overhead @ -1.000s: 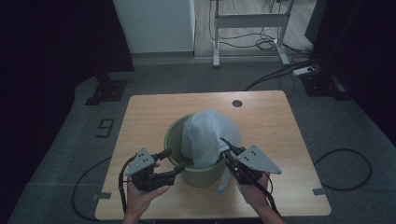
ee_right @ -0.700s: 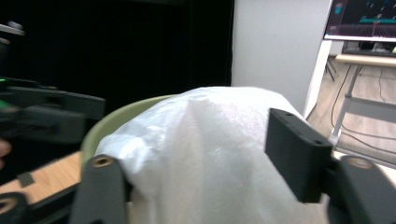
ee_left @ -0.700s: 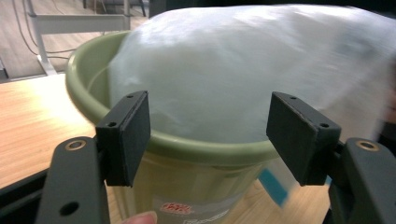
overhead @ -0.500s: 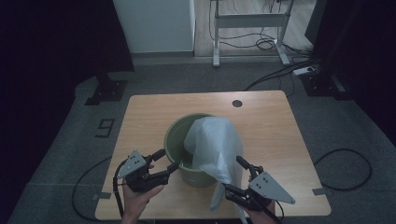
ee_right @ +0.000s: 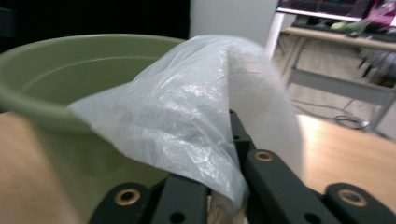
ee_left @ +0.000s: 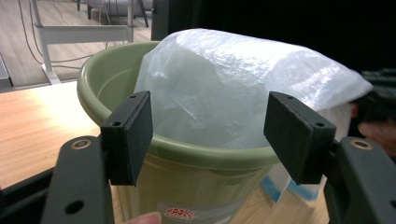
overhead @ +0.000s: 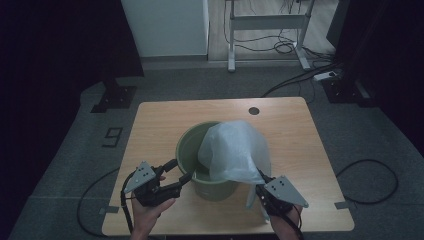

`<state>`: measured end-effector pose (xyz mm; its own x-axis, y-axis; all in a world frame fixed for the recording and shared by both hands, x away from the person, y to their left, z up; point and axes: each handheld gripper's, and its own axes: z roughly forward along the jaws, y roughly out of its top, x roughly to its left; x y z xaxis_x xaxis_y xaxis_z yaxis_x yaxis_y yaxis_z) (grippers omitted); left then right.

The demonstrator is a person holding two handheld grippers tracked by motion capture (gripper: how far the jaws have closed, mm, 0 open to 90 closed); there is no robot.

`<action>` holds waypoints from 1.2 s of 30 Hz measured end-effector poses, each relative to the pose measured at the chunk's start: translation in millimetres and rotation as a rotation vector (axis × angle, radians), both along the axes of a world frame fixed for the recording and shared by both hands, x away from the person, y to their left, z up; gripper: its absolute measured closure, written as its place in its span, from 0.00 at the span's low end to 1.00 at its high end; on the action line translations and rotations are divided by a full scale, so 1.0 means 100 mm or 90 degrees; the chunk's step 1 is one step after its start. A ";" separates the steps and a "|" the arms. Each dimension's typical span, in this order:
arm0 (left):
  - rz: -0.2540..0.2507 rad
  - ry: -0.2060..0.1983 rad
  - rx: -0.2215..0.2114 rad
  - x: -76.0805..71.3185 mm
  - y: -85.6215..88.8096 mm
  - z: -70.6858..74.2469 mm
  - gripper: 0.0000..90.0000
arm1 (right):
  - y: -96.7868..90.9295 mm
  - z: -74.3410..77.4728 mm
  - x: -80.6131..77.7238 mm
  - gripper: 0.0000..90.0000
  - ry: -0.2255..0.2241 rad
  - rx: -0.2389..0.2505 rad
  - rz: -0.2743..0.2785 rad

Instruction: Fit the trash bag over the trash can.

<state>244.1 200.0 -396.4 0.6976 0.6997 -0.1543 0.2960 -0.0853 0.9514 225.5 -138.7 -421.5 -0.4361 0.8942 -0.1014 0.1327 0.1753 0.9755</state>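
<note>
Plastic bag (overhead: 234,151) draped over a green bucket (overhead: 187,145) on a pale wooden tabletop (overhead: 155,120), grey carpet and cables around.
Translucent and crinkled, it hangs over the near rim; the right gripper (overhead: 265,190) has its fingers clenched on the bag's edge, while the left gripper (overhead: 180,172) is released beside the rim.

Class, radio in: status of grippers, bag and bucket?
Left gripper open, facing round green plastic bucket. Right gripper shut on translucent white plastic bag. Bag drapes bucket's rim. Nothing obstructing.
</note>
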 end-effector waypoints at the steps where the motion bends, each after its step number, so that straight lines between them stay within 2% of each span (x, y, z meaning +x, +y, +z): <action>1: -0.001 -0.002 -0.001 0.00 0.00 0.00 0.36 | 0.00 0.00 0.00 0.99 0.000 0.000 0.000; 5: -0.007 -0.004 0.005 -0.01 -0.05 0.02 0.37 | -0.02 0.16 0.14 0.99 -0.031 -0.019 0.000; 6: -0.010 -0.004 0.006 -0.01 -0.06 0.02 0.36 | -0.01 0.27 0.19 0.99 -0.051 -0.015 0.015; 7: -0.012 -0.004 0.007 0.00 -0.07 0.02 0.36 | -0.01 0.27 0.19 0.99 -0.051 -0.015 0.015; 8: -0.013 -0.005 0.008 0.00 -0.08 0.02 0.36 | 0.03 0.40 0.25 0.99 -0.066 -0.009 0.035; 9: -0.016 -0.005 0.009 0.00 -0.10 0.02 0.36 | 0.03 0.40 0.25 0.99 -0.066 -0.009 0.035; 12: -0.021 -0.007 0.013 -0.01 -0.13 0.03 0.36 | 0.11 0.57 0.34 0.99 -0.079 -0.004 0.063; 14: -0.025 -0.009 0.012 -0.01 -0.16 0.04 0.36 | 0.21 0.71 0.38 0.99 -0.082 0.006 0.097; 15: -0.027 -0.010 0.013 -0.02 -0.17 0.05 0.36 | 0.21 0.71 0.38 0.99 -0.082 0.006 0.097; 18: -0.028 -0.011 0.016 -0.02 -0.18 0.05 0.35 | 0.32 0.82 0.40 0.99 -0.082 0.010 0.129; 22: -0.024 -0.014 0.014 -0.03 -0.19 0.05 0.34 | 0.39 0.84 0.41 0.99 -0.076 0.011 0.136; 25: 0.004 -0.024 0.010 -0.04 -0.19 0.06 0.33 | 0.45 0.87 0.44 0.99 -0.071 0.010 0.132; 30: 0.017 -0.027 0.006 -0.06 -0.17 0.08 0.33 | 0.59 0.97 0.47 0.99 -0.070 0.010 0.139; 36: 0.006 -0.040 0.007 -0.11 -0.24 0.13 0.32 | 0.73 1.01 0.49 0.99 -0.063 0.005 0.161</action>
